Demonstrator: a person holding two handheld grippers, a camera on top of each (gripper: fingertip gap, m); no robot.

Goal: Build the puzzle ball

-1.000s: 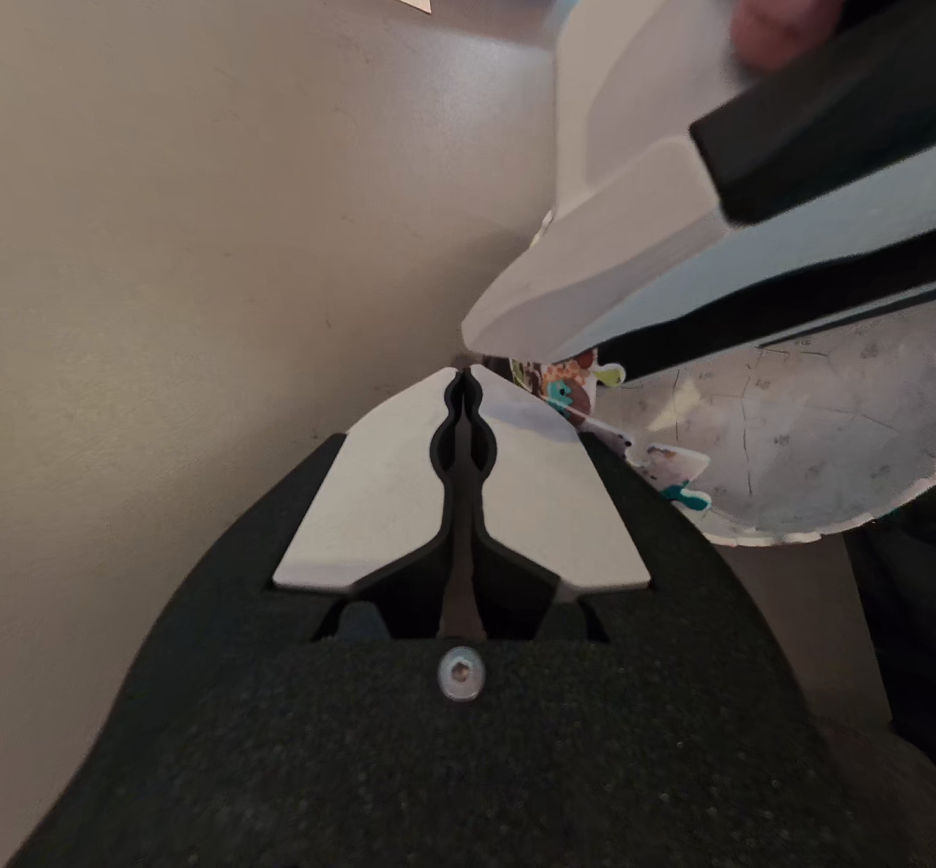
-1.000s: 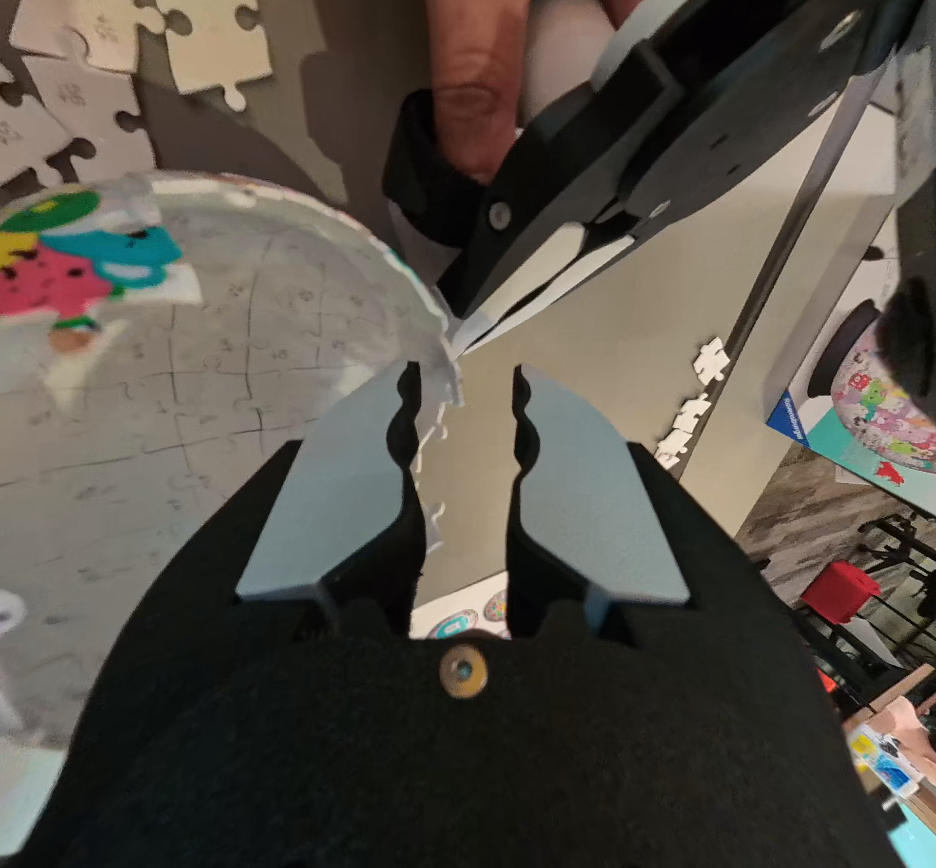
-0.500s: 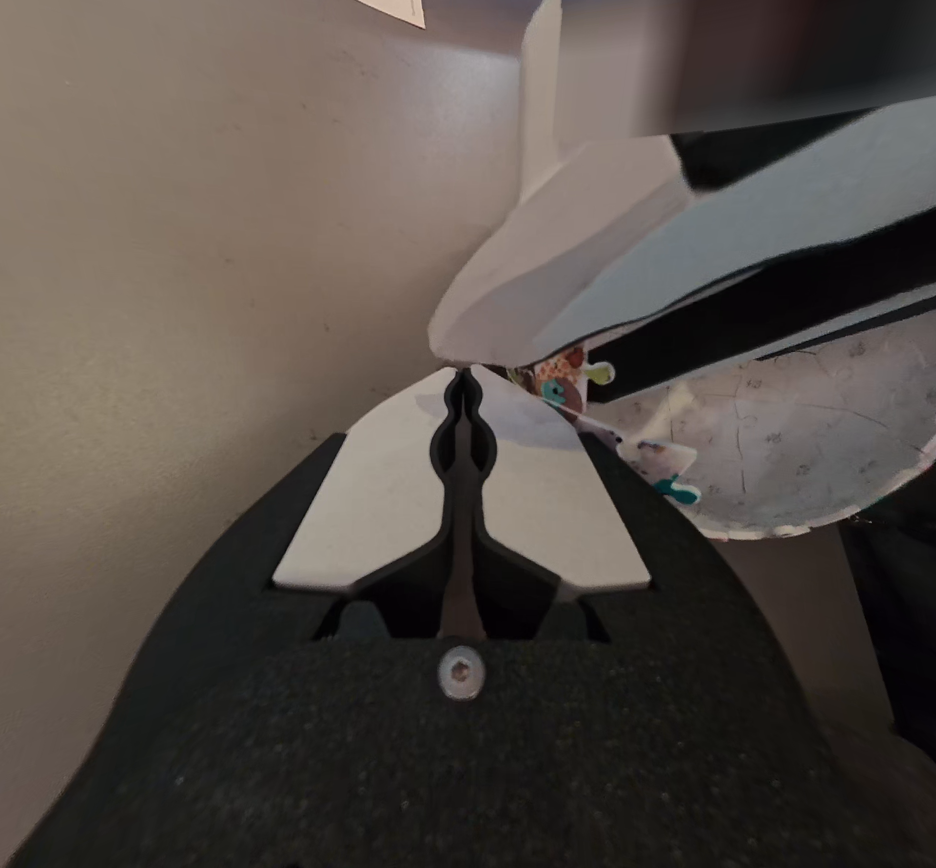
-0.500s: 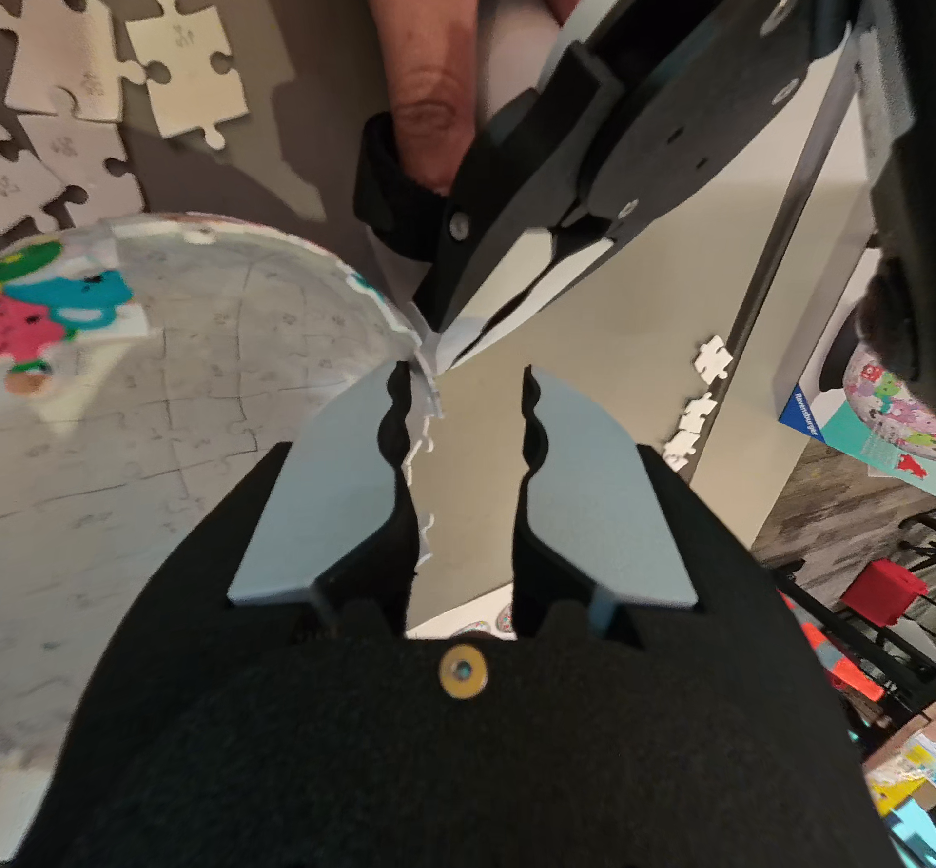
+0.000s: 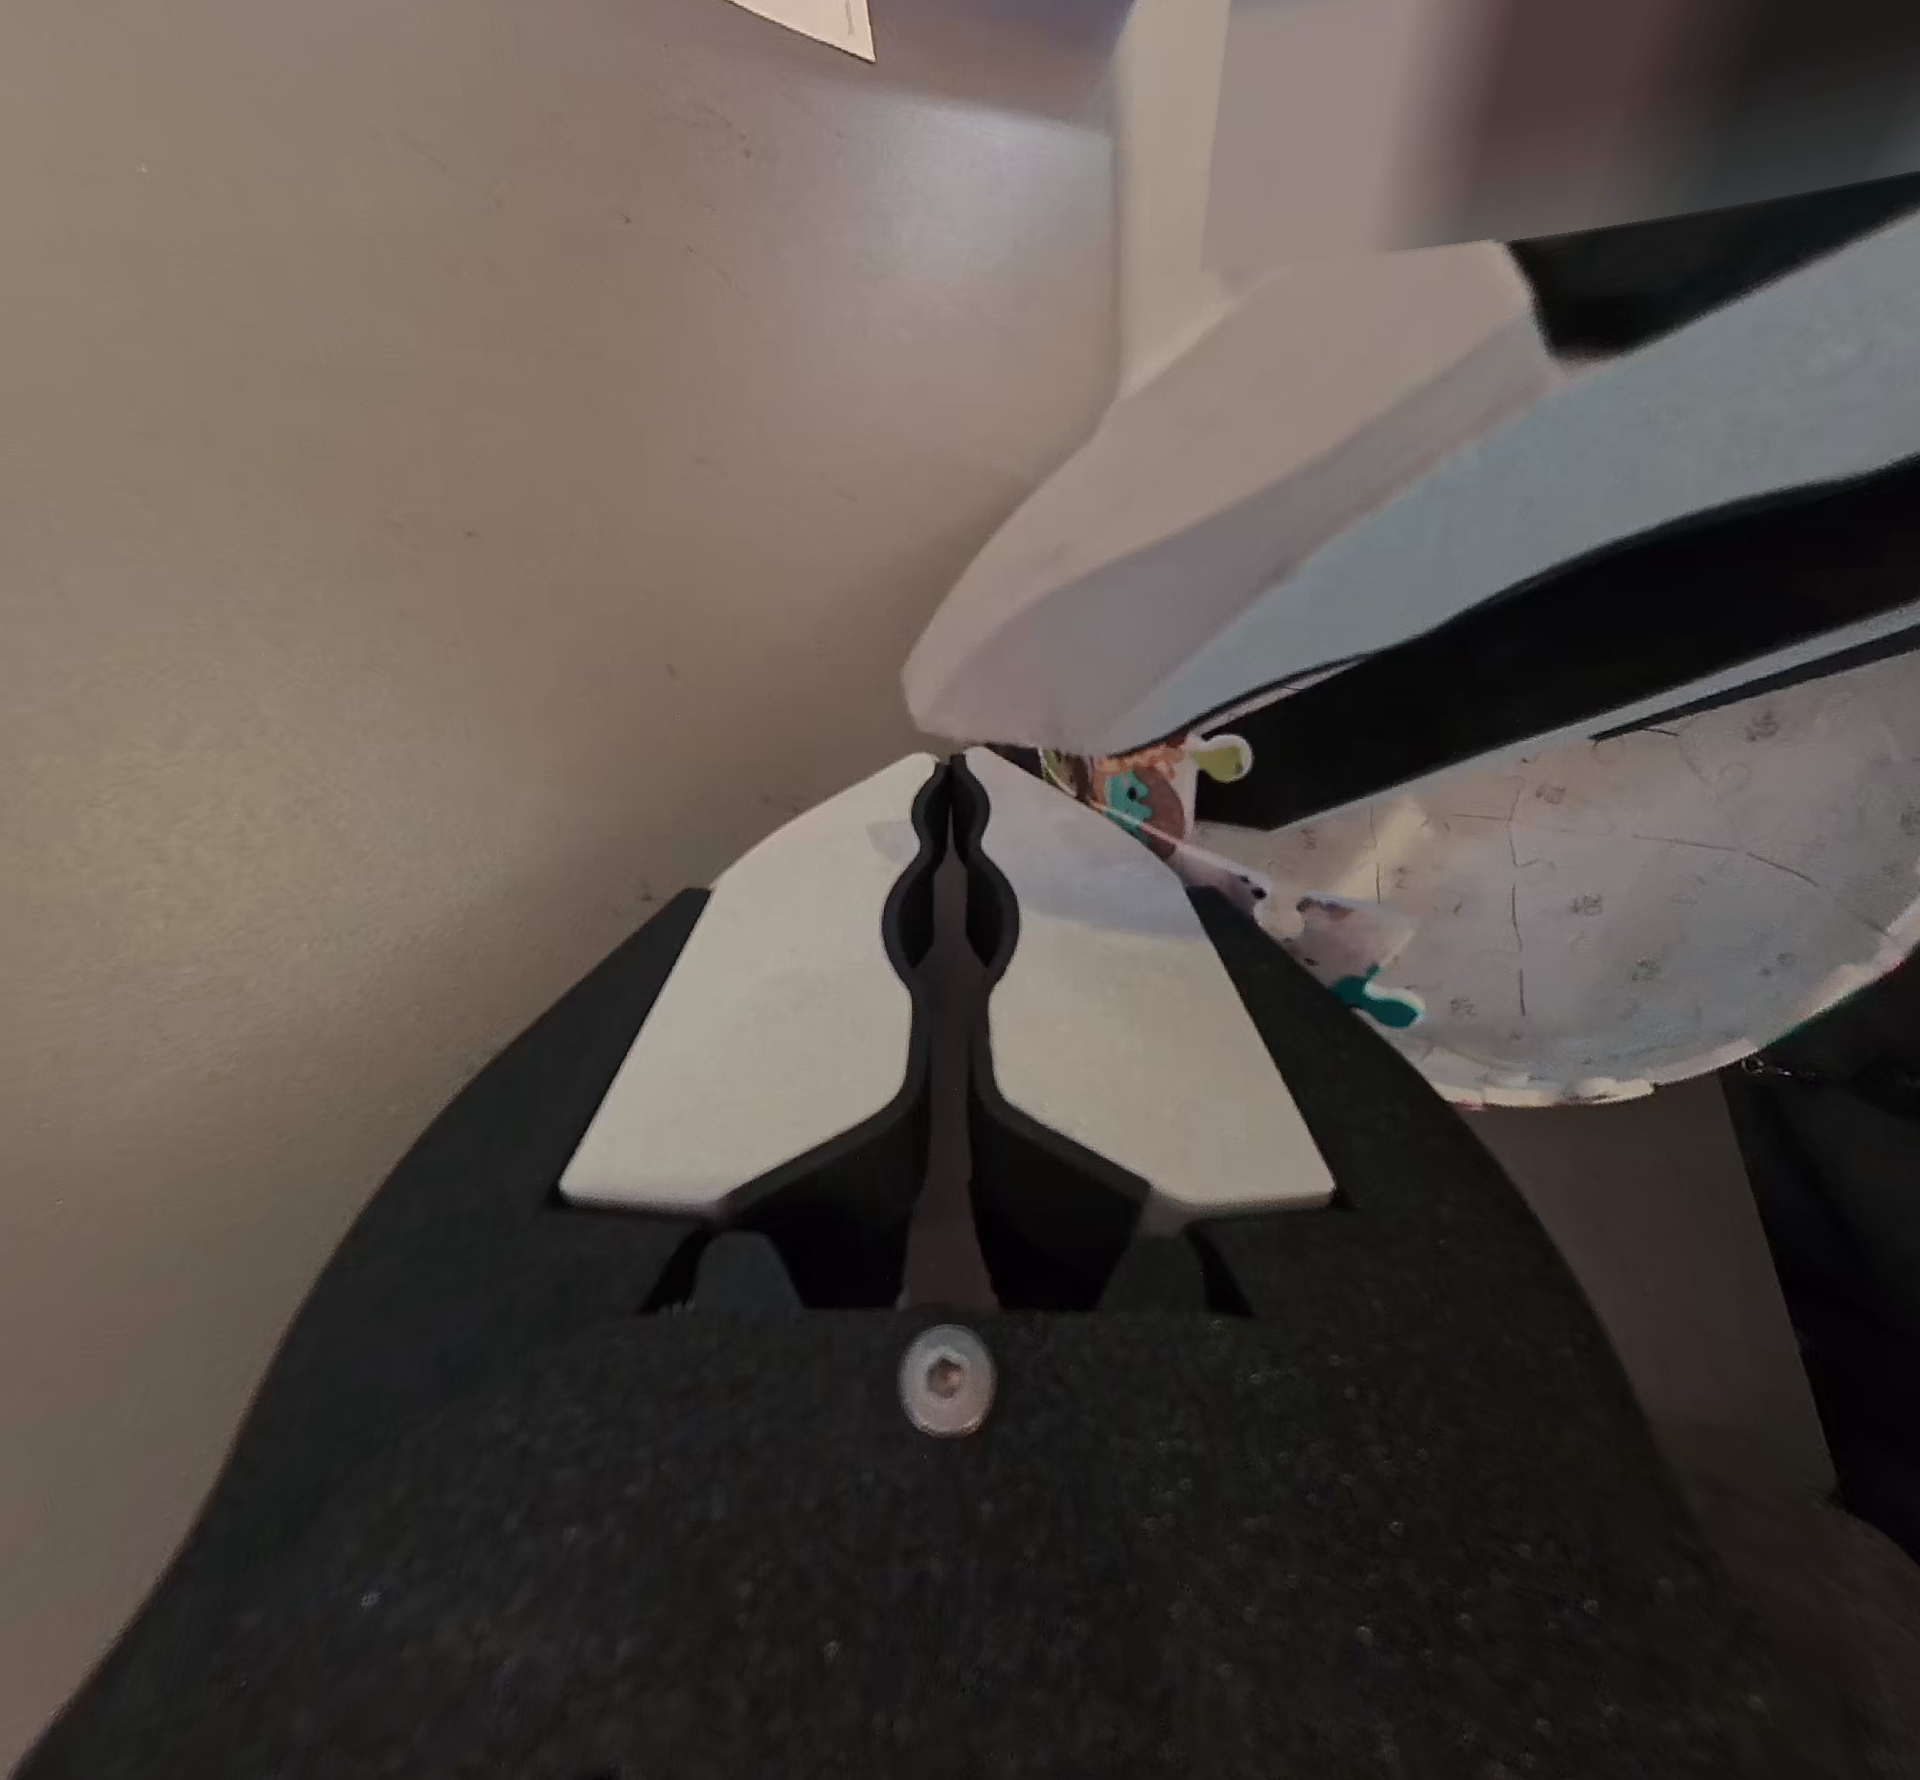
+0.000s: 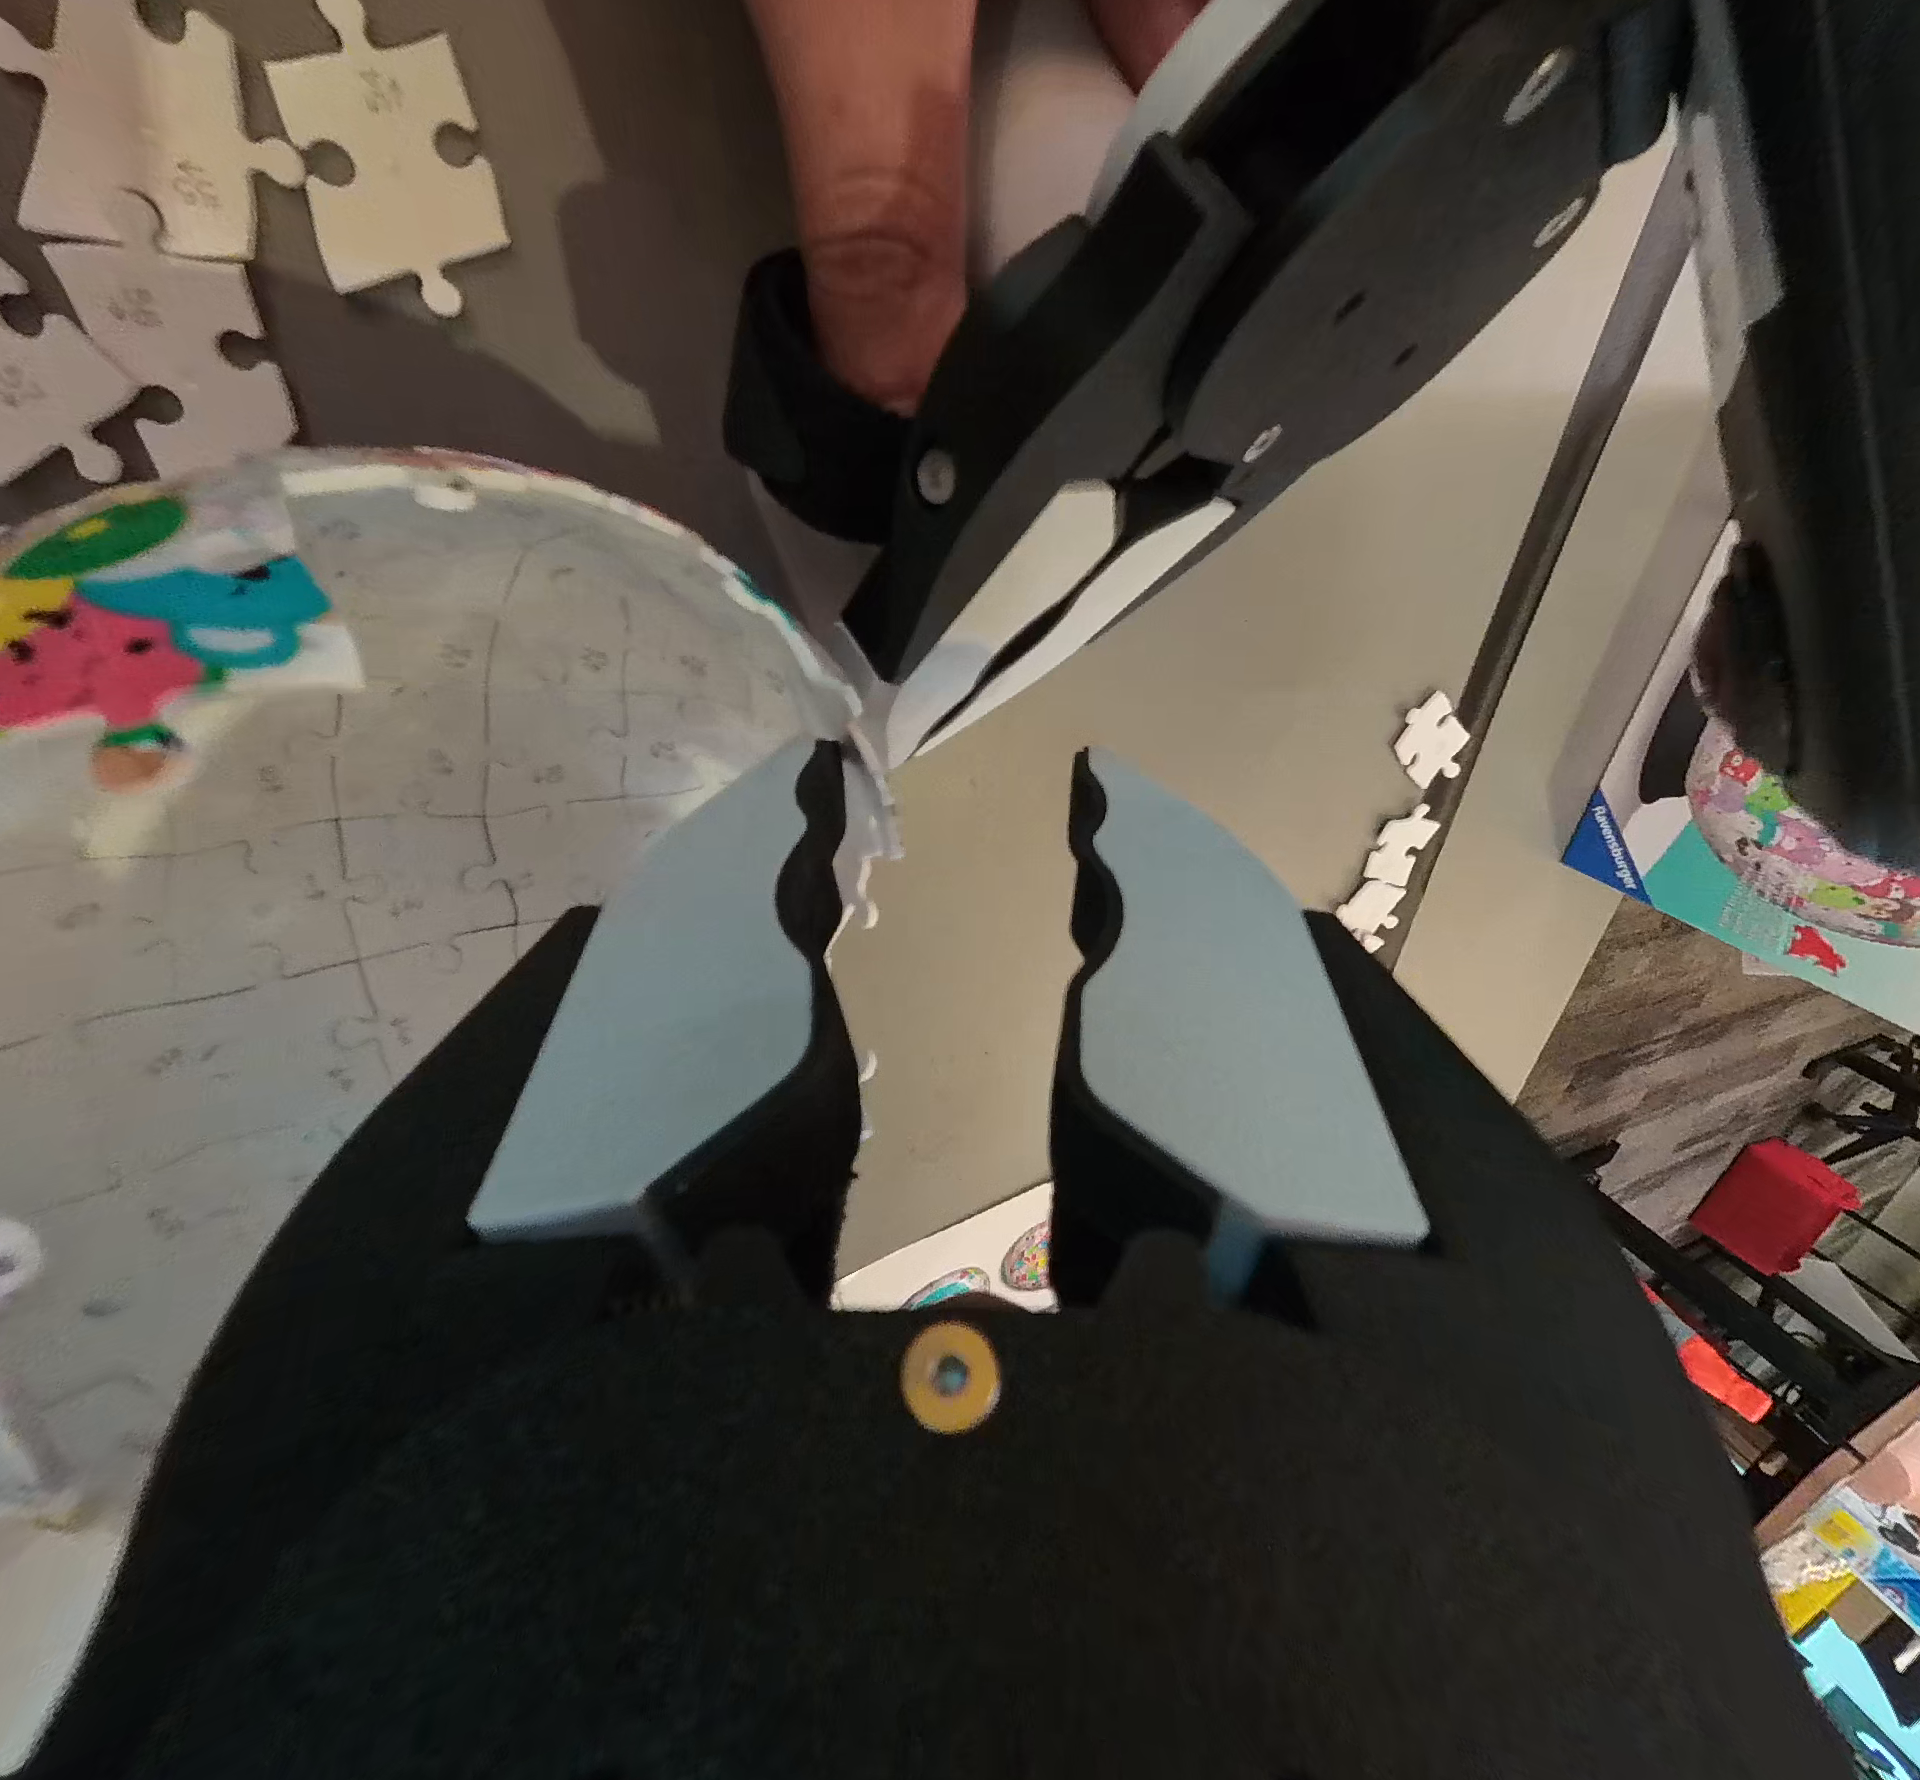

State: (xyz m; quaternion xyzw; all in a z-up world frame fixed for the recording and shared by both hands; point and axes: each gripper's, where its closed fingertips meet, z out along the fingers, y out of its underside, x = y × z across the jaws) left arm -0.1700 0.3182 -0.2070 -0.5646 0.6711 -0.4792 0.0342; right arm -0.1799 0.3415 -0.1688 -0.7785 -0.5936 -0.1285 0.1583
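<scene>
Most of the half-built ball (image 6: pixel 436 847) runs off the picture's edge, and the left gripper (image 6: pixel 914 728), jaws pressed together, pinches its jagged rim, though whether a separate piece sits between them is too small to tell. The right gripper (image 6: pixel 951 774) has its jaws well apart with nothing held, one finger (image 6: pixel 717 951) just beside that same rim and bare bench (image 6: pixel 1195 795) showing through the gap. Loose pieces (image 6: pixel 384 161) lie face down on the far side of the bench, a few more (image 6: pixel 1429 743) along its edge by the box (image 6: pixel 1766 857), and a blurred patch hides the upper corner of the left view.
</scene>
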